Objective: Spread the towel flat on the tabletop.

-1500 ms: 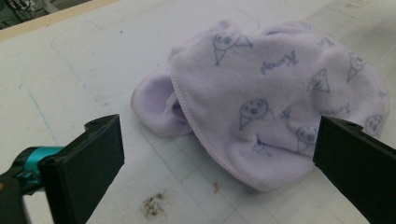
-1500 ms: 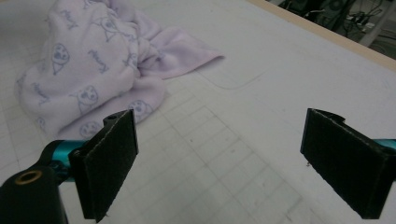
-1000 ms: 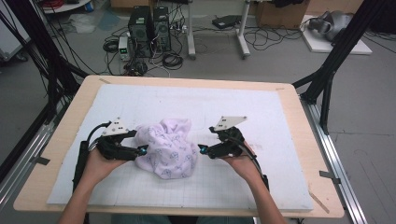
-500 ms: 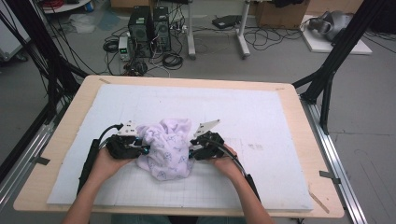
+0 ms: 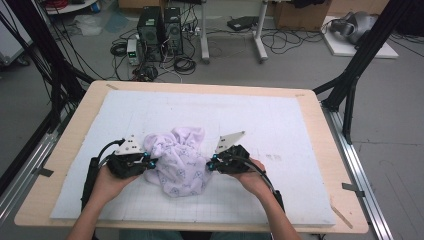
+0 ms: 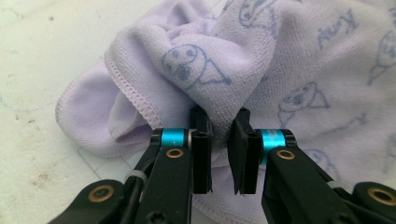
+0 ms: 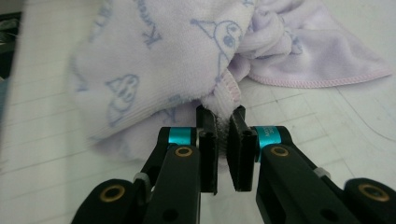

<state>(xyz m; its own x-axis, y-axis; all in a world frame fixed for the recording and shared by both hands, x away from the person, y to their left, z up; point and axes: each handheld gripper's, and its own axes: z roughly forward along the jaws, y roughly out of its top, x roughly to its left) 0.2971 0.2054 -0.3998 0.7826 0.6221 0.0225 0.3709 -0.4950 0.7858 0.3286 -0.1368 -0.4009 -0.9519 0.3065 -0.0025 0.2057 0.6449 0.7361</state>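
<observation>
Both tongs [image 5: 150, 161] [image 5: 212, 164] level, pinching towel [image 5: 177, 160] sides

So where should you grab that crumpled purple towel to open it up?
Best by its stitched hem. The left tool and right tool each pinch a fold of the towel from opposite sides; pulling apart should probably spread the bunched cloth.

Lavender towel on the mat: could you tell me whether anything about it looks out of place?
The lavender towel lies crumpled in a heap, not spread flat; nothing looks torn or spilled. Each tool pinches a fold.
</observation>
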